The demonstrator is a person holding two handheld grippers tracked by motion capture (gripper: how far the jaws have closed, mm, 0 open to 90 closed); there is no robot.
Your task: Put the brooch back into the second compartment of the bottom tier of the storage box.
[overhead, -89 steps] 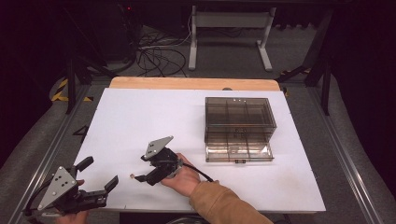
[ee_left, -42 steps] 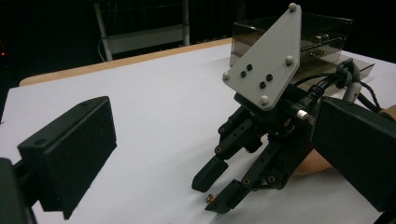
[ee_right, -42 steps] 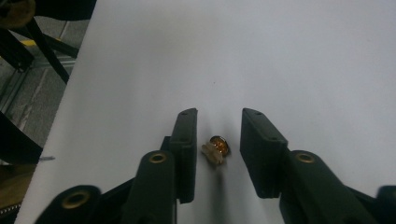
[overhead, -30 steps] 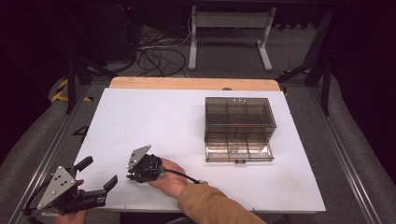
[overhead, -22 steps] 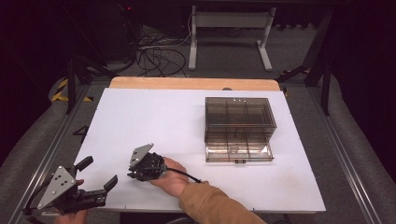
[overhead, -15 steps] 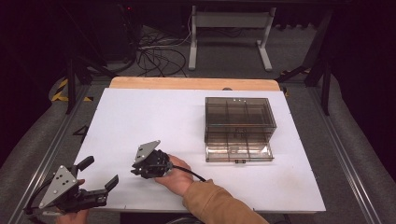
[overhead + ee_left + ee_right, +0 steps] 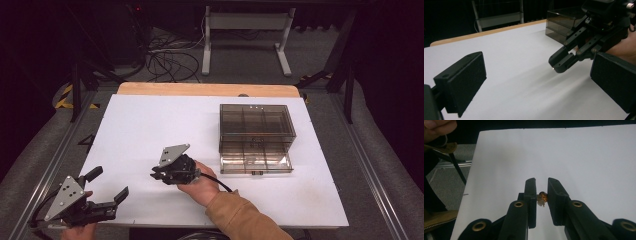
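My right gripper (image 7: 156, 175) hovers just above the white sheet (image 7: 150, 125) at front centre, pointing left. In the right gripper view its jaws (image 7: 542, 185) are shut on a small brass-coloured part (image 7: 543, 196), too small to identify. The left gripper view shows the same right gripper (image 7: 560, 64) with a tiny glint at its tips. My left gripper (image 7: 109, 183) rests at the front left corner of the sheet, open, with nothing between its wide-set pads (image 7: 464, 80).
A smoky clear compartment box (image 7: 256, 127) stands on the right half of the sheet, its lower drawer (image 7: 255, 162) pulled out toward me. A wooden table edge (image 7: 200, 89) runs along the back. Metal rails flank the sheet.
My right gripper has lifted and shifted right, away from the left gripper, still shut on the small brass-coloured part. The left gripper has stayed put.
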